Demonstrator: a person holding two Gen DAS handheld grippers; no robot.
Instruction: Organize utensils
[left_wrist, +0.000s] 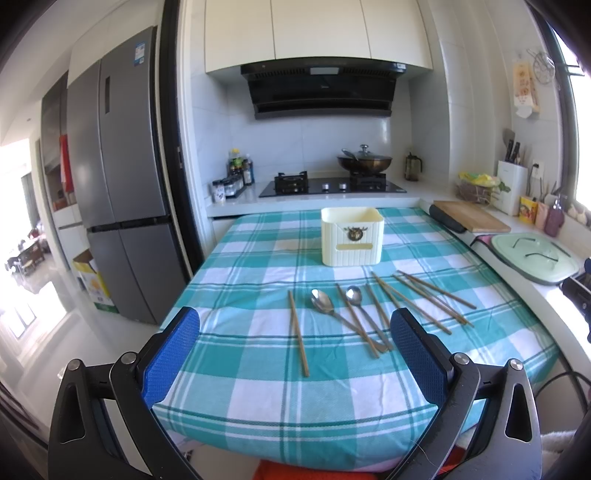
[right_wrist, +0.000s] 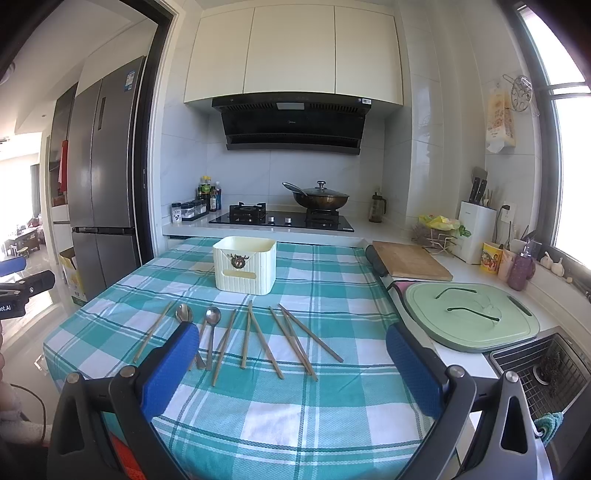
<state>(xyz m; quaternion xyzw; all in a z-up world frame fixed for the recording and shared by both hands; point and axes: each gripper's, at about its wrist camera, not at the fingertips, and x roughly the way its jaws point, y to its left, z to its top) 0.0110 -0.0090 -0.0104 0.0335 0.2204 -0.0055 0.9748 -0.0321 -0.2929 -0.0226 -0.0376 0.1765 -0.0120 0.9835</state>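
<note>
Both my left tongs (left_wrist: 295, 354) and right tongs (right_wrist: 291, 358) are spread wide, grasping nothing, ready to pick. The chopsticks (right_wrist: 258, 339) and spoons (right_wrist: 212, 321) lie loose mid-frame on the counter (right_wrist: 332, 417); the cream holder (right_wrist: 245, 266) waits above them, upright and open-topped to take them.

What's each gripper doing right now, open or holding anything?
Left gripper: open wide, holding nothing, above the table's near edge.
Right gripper: open wide, holding nothing.
</note>
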